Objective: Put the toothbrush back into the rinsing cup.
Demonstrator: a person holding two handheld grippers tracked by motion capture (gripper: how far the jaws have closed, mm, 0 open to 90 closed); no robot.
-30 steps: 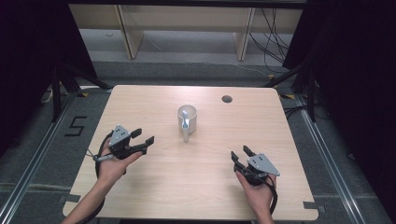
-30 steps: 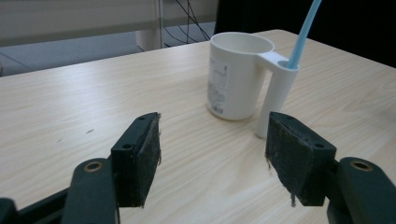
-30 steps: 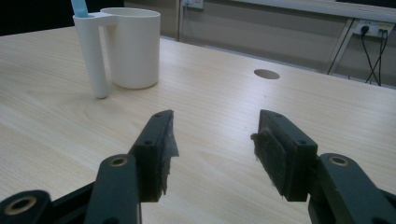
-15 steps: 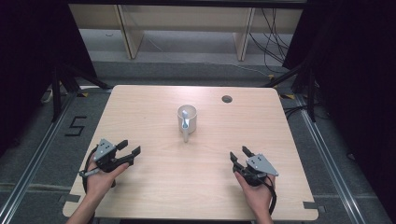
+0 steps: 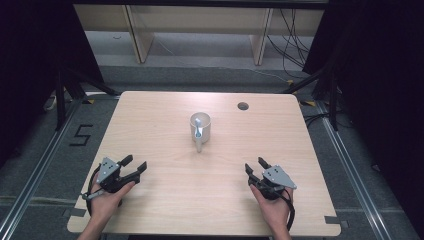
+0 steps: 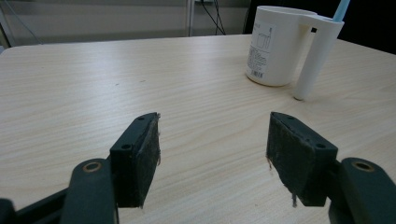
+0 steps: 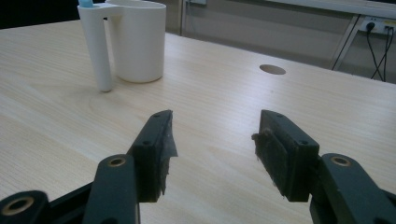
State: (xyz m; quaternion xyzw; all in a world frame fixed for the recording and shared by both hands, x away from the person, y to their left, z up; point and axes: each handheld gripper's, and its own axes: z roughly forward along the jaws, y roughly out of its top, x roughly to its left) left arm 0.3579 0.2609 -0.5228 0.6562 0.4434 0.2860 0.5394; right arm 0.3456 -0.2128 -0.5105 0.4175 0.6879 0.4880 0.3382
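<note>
A white cup (image 5: 200,125) stands upright near the middle of the wooden surface (image 5: 160,125), toward its far half, with its straight handle (image 5: 199,142) pointing back at the person. A light blue item, too little of it visible to identify, rises from the top of the handle in both gripper views. A printed label (image 6: 260,53) shows on the cup's side in the left gripper view. The left gripper (image 5: 134,167) rests low at the near left of the surface, held in the person's left hand (image 5: 106,200); its fingers (image 6: 140,156) stand wide apart and hold nothing. The right gripper (image 5: 256,168) sits at the near right in the right hand (image 5: 274,207); its fingers (image 7: 154,154) are likewise spread wide and hold nothing. Both grippers lie well apart from the cup, one to each side of it, and both point roughly toward it. A round hole (image 5: 243,106) is cut in the surface near the far edge, to the right of the cup. A "5" mark (image 5: 81,135) lies on the floor left of the table.
</note>
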